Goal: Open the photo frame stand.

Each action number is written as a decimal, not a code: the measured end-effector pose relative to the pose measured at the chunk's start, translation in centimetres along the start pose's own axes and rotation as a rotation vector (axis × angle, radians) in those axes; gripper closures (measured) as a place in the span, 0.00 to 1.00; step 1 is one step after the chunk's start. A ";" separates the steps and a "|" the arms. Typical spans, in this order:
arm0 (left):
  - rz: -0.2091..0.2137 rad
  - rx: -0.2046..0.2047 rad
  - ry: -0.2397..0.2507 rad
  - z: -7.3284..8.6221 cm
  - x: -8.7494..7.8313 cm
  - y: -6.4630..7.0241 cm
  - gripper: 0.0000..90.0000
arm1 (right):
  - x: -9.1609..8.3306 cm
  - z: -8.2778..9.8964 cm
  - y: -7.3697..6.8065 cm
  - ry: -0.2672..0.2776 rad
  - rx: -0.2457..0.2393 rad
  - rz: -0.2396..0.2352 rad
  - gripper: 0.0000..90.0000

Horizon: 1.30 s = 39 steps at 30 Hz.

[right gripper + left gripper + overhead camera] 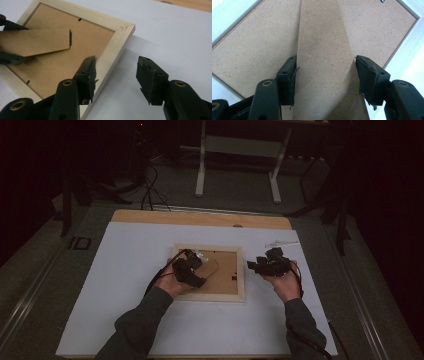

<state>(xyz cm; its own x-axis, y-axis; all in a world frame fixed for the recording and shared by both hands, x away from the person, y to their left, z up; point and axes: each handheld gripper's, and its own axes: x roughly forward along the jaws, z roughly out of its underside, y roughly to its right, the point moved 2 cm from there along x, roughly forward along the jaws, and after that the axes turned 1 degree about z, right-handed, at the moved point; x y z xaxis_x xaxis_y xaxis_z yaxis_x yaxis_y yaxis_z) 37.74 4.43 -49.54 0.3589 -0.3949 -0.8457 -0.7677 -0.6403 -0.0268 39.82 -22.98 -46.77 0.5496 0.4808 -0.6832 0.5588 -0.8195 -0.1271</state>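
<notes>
A picture frame [209,272] lies face down near the middle of a white sheet [125,285] on the table, its brown backing board [57,65] up. The left gripper [324,75] is clamped across the fold-out stand [324,50], a tapering strip of the same board hinged to the backing; in the high view the stand's free end stands lifted off the board. The right gripper [116,75] waits just off the frame's right rail [110,57] with its jaws apart and nothing between them. The step in hand appears to be raising the stand; the next move likely calls for the right gripper to pin the rail so the frame does not shift or lift as the stand swings out.

The left gripper view gives the grip itself, both pads on the stand's edges. The right gripper view gives the stand's small dark hinge [70,37], a mitred corner [125,27] and the turn clips on the backing. Farther off, the high view takes in a pale scrap [282,243] on the sheet's far right, the wooden tabletop edge [200,217] and white desk legs [200,165] on the floor beyond.
</notes>
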 end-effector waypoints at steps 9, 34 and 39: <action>-0.043 0.033 0.022 0.1 -0.5 0.7 0.44 | 1.1 -0.3 0.1 -0.014 0.018 -0.027 0.55; -0.125 0.085 0.069 0.4 -1.3 2.1 0.44 | 3.1 -1.1 0.4 -0.078 0.046 -0.111 0.55; -0.140 0.097 0.079 0.5 -1.4 2.3 0.44 | 3.6 -1.0 0.4 -0.101 0.049 -0.141 0.55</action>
<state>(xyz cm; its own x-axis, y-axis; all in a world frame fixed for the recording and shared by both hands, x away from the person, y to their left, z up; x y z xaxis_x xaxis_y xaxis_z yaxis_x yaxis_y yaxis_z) 35.19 3.85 -48.71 0.5036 -0.3588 -0.7859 -0.7534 -0.6276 -0.1962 42.64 -21.33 -48.56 0.4008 0.5604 -0.7248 0.5940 -0.7613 -0.2601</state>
